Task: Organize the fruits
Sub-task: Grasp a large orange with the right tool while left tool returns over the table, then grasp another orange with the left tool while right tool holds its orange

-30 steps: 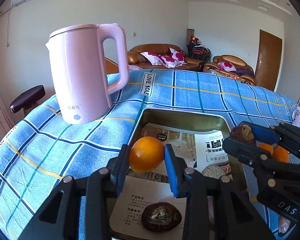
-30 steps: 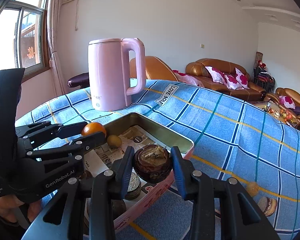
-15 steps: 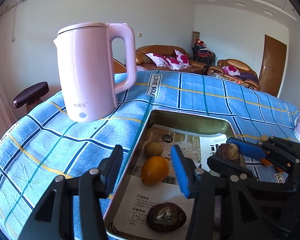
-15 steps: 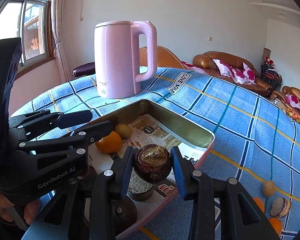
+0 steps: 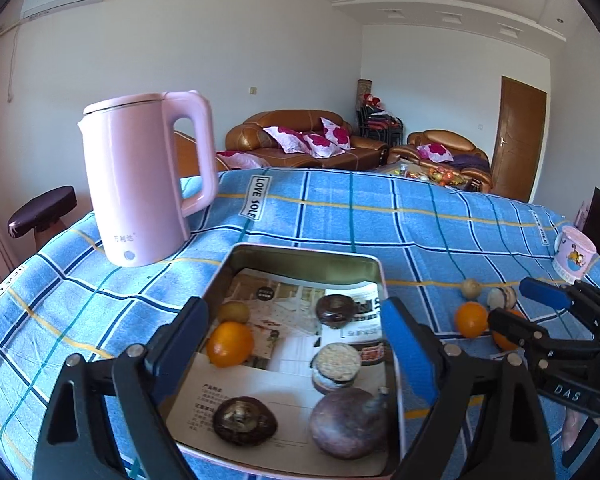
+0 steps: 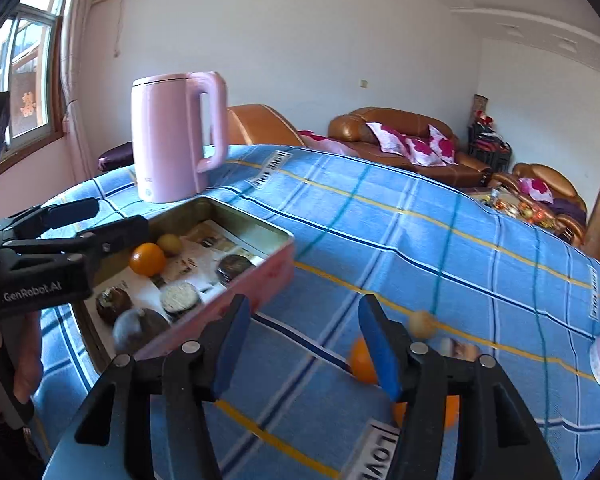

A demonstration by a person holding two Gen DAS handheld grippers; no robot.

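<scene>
Jaws of both grippers just opened, empty; orange (image 5: pixel 229 343) in tin (image 5: pixel 300 251) between left jaws.

Left claw (image 5: pixel 296 332): jaws wide, just been opening, nothing gripped.
Tin (image 5: pixel 304 258): holds orange (image 5: pixel 230 344) and dark fruits.
Kettle (image 5: pixel 140 184): pink, upright behind tin.

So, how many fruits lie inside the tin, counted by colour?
orange fruit: 1
yellow-green fruit: 1
dark-skinned fruits: 4
Total in the tin: 6
</scene>
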